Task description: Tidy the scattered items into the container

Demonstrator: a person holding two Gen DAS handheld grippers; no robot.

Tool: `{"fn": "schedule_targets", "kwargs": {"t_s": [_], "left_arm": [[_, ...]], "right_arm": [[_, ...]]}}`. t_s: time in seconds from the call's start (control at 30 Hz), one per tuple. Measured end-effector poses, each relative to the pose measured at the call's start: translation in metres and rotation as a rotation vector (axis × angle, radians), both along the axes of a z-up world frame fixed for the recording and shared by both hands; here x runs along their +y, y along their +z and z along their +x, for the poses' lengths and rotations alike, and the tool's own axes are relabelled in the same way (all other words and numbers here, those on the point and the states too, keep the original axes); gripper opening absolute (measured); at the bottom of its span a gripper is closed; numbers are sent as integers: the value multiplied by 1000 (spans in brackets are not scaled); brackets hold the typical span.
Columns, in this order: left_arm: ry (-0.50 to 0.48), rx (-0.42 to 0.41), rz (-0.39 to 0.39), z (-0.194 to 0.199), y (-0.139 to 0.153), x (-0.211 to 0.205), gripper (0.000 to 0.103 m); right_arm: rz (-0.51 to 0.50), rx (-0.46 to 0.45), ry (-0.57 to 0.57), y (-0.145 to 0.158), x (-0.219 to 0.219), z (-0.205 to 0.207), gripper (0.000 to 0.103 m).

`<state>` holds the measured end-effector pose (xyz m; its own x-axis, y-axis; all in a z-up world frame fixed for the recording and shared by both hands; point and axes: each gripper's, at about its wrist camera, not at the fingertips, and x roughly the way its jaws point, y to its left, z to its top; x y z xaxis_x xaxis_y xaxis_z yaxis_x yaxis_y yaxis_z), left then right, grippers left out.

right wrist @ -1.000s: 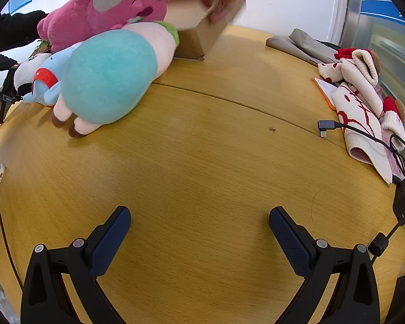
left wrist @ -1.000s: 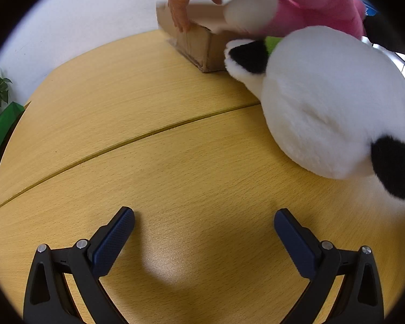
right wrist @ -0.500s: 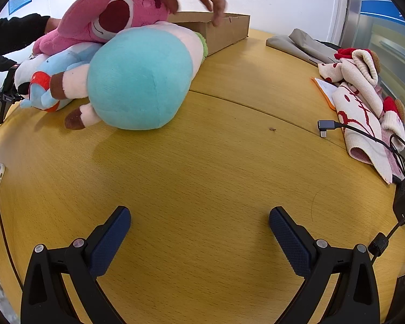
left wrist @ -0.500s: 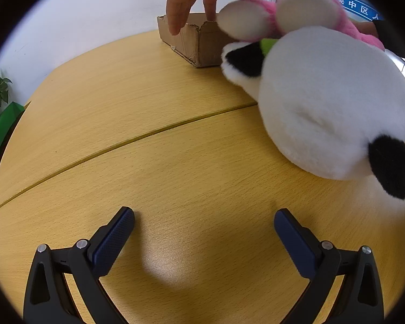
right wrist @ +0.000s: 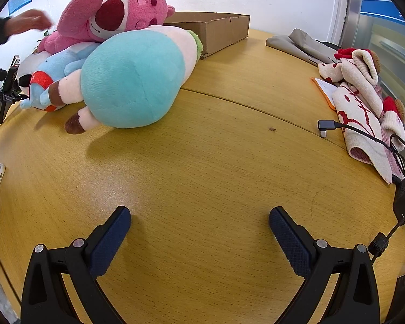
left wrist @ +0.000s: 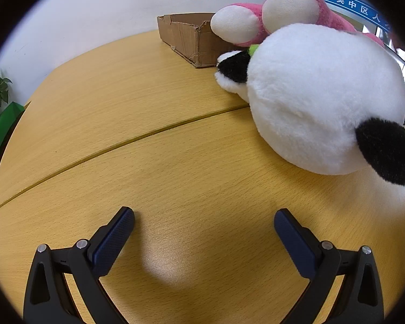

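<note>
Your left gripper (left wrist: pixel 203 220) and right gripper (right wrist: pixel 199 217) both hover low over the wooden table (right wrist: pixel 216 162), jaws spread wide and holding nothing. Ahead of the left, the panda plush (left wrist: pixel 324 100) lies against the pink plush (left wrist: pixel 283 13), which touches the open cardboard box (left wrist: pixel 191 40). From the right view, the teal plush (right wrist: pixel 132 78) leans on the box corner, with a blue plush (right wrist: pixel 59 64) behind. A scarf (right wrist: pixel 364 124) and cable (right wrist: pixel 329 125) crowd the right edge; bare tabletop lies directly ahead.
</note>
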<state>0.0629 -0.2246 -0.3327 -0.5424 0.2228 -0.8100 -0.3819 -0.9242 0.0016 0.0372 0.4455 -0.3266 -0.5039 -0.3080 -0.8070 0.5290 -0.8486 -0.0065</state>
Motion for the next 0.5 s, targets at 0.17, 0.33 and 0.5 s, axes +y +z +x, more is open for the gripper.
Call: {"fn": "schedule_targets", "kwargs": {"t_s": [0.17, 0.33, 0.5], "left_arm": [[-1, 0, 0, 0, 0, 0, 103], [-2, 0, 0, 0, 0, 0, 103], [-3, 0, 0, 0, 0, 0, 103]], "right_arm": [[0, 0, 0, 0, 0, 0, 103], [0, 0, 0, 0, 0, 0, 103], [0, 0, -1, 0, 0, 0, 103]]}}
